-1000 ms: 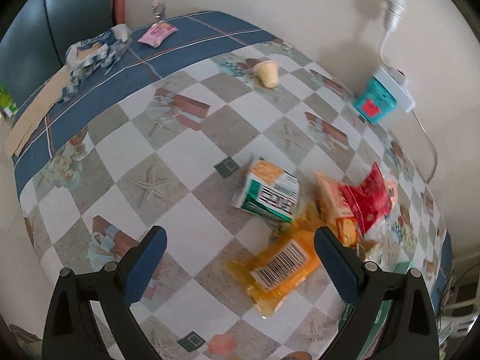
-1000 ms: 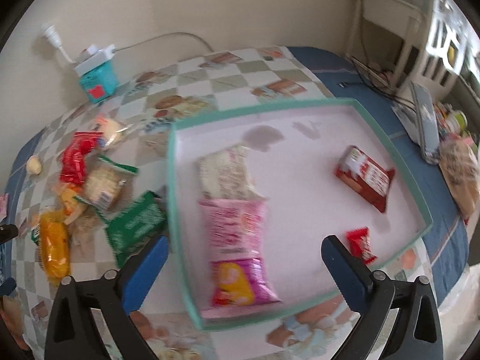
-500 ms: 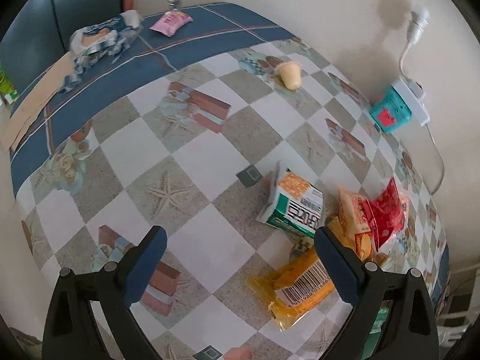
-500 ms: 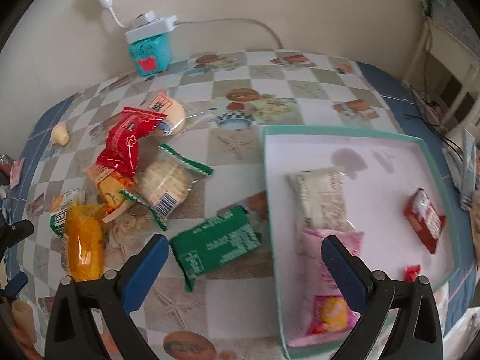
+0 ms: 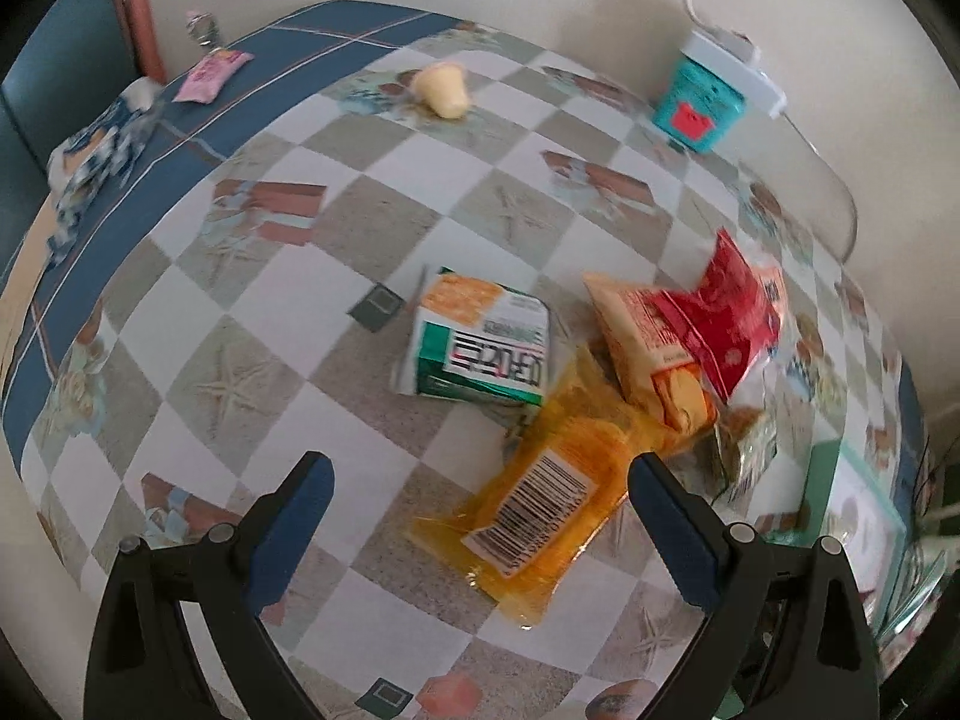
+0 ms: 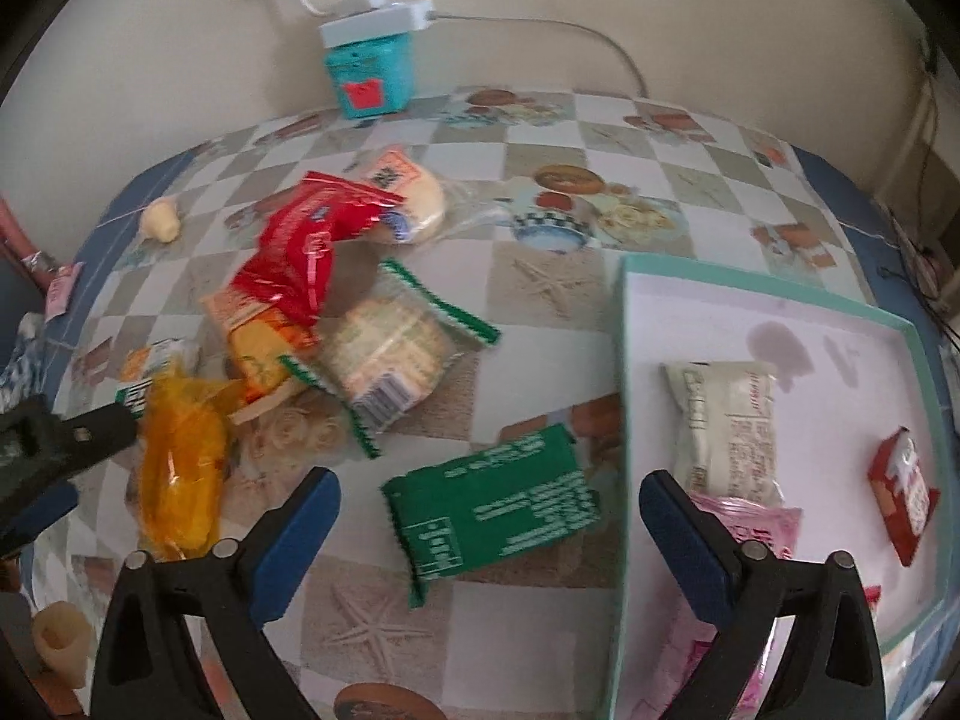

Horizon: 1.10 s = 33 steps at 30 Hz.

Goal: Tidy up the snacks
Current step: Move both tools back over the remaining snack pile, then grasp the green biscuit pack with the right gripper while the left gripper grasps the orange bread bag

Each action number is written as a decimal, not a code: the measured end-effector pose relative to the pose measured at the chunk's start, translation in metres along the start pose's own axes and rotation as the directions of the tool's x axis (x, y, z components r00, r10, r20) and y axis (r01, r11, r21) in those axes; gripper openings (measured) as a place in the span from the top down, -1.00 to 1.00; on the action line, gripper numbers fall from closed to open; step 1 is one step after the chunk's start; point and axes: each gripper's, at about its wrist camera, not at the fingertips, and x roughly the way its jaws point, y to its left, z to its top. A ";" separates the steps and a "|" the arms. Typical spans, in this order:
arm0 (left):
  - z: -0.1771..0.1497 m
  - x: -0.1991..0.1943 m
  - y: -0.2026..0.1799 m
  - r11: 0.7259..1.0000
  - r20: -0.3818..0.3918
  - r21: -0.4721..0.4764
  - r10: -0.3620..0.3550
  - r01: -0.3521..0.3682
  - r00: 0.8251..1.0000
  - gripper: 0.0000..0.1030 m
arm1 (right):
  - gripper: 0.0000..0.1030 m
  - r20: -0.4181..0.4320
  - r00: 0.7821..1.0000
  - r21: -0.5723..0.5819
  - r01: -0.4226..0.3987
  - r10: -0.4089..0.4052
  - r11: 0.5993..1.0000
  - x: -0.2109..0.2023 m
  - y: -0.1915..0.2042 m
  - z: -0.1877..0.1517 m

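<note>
**Both grippers wide over the loose snack pile, nothing gripped**

Landmark: the green pkt, flat on the checked tablecloth, white print up.

Far left of it, at the frame edge, the left gripper pokes in, black w/ blue pads. Its own cam shows jaws spread wide, nothing between the pads; the orange pkt, barcode up, lies on the cloth below the gap, nearer the right finger. Not held.

Left of the green pkt – same orange pkt, then the white-green carton up-left of it. Up-left of the green pkt: an orange-yellow bag w/ a red pkt lying over it, and a round cracker pkt w/ green serrated ends touching that heap, closest to the green pkt. Further up, a clear-wrapped round bun. Well beyond, by the wall, a teal box w/ a white power strip on top.

The right gripper hangs right over the green pkt – jaws have just closed a little, yet remain wide apart, pads not touching it.

Just right of the green pkt: the teal-rimmed tray. Inside, a cream pkt, a pink pkt below it, a red-white pkt farther right.
</note>
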 end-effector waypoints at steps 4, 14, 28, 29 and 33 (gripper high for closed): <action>-0.005 0.010 -0.008 0.999 -0.034 0.041 0.013 -0.012 0.999 -0.91 | -0.82 0.003 1.000 -0.042 0.000 0.000 0.999 0.004 0.006 -0.001; -0.007 0.011 -0.012 0.997 -0.037 0.067 0.034 -0.032 0.999 -0.91 | -0.72 -0.032 0.999 -0.044 -0.013 0.012 0.999 0.014 0.002 -0.005; -0.009 0.016 -0.021 0.994 -0.048 0.098 0.051 -0.047 0.998 -0.80 | -0.57 -0.067 0.997 -0.047 -0.026 0.023 0.999 0.018 0.008 -0.009; -0.009 0.018 -0.022 0.993 -0.052 0.104 0.054 -0.048 0.997 -0.80 | -0.54 -0.066 0.998 -0.046 -0.021 0.018 0.999 0.018 0.008 -0.009; -0.011 0.020 -0.025 0.992 -0.053 0.116 0.060 -0.054 0.997 -0.78 | -0.50 -0.066 0.998 -0.038 -0.020 0.017 0.999 0.020 0.005 -0.009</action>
